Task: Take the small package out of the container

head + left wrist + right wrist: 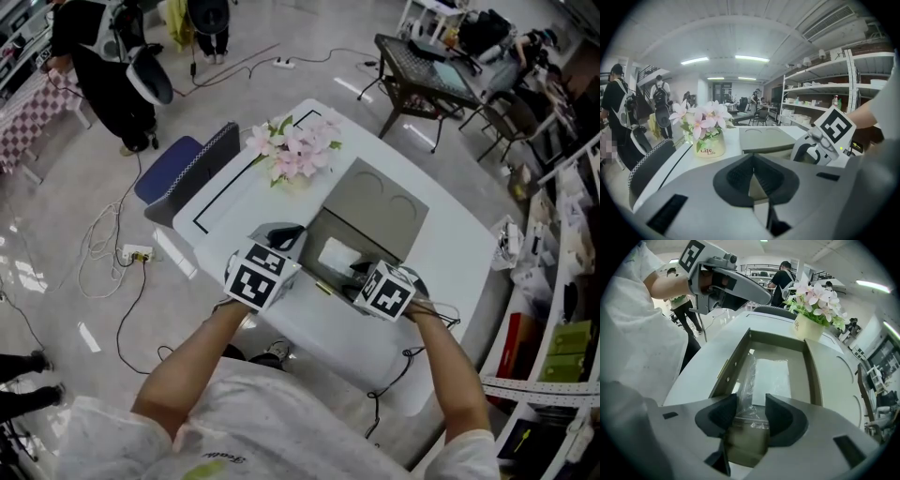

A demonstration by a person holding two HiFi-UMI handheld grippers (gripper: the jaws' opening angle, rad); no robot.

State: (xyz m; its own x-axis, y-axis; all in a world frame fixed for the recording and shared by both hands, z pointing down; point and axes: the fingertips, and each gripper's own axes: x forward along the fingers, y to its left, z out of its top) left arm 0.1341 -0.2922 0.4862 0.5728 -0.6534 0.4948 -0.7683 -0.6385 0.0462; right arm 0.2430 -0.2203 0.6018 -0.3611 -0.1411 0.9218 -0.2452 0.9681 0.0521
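Observation:
The small package [771,379], a white pack in clear crinkled wrap, lies in the open grey container [735,358] sunk into the white table [441,253]. In the head view the package [336,254] shows below the raised lid [375,202]. My right gripper [751,403] hangs over the container's near end, open, with the wrap's loose near edge rising between its jaws; the pads do not press it. My left gripper [752,171] is shut on nothing and is held above the table left of the container [323,286].
A pot of pink flowers [295,155] stands on the table beyond the container. A blue chair [183,169] sits at the table's left side. Cables and a power strip [136,253] lie on the floor. People stand far off, and shelves [562,347] line the right.

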